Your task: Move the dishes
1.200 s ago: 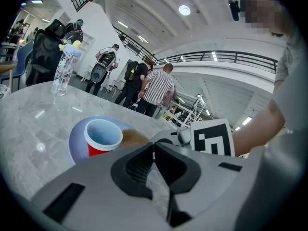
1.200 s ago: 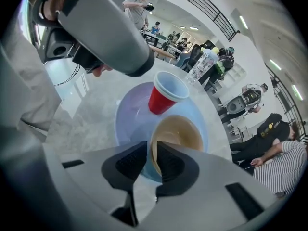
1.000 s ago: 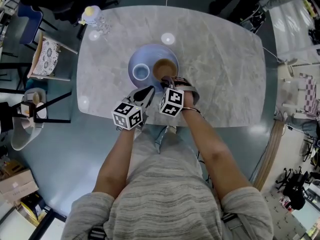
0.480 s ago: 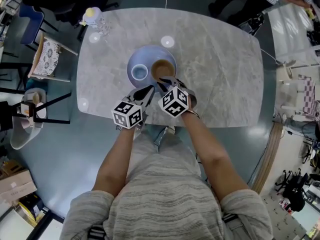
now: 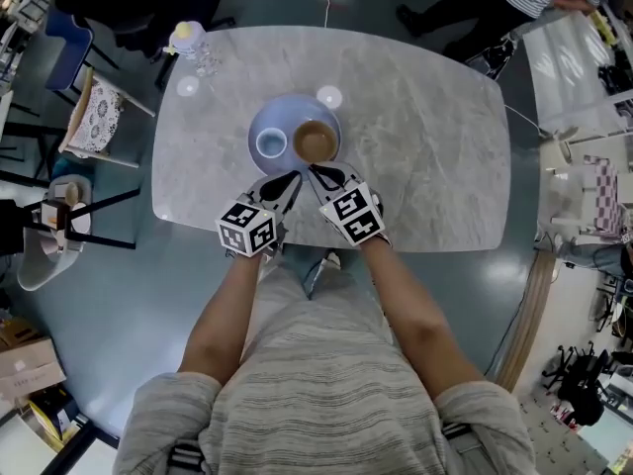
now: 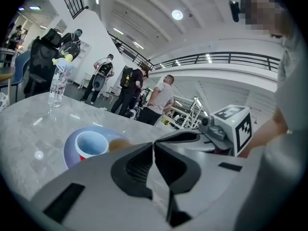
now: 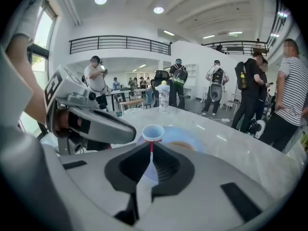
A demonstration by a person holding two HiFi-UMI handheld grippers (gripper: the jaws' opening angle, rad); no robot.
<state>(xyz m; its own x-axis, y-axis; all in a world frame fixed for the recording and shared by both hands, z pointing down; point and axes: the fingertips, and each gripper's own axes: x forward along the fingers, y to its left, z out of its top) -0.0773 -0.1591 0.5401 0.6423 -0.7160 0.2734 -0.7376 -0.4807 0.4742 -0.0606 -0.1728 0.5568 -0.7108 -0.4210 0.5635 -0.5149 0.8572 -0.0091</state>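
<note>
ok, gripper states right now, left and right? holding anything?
left gripper: shut, nothing held.
right gripper: jaws have just been closing, now shut, nothing between them.

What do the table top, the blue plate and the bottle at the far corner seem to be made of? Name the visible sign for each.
Table top: marble or marble-look stone, polished; grey veining and lamp reflections.
Blue plate: probably glazed ceramic, possibly melamine; smooth even colour with a soft sheen.
Bottle: likely clear plastic; the background shows through it, and it has a yellowish top.
</note>
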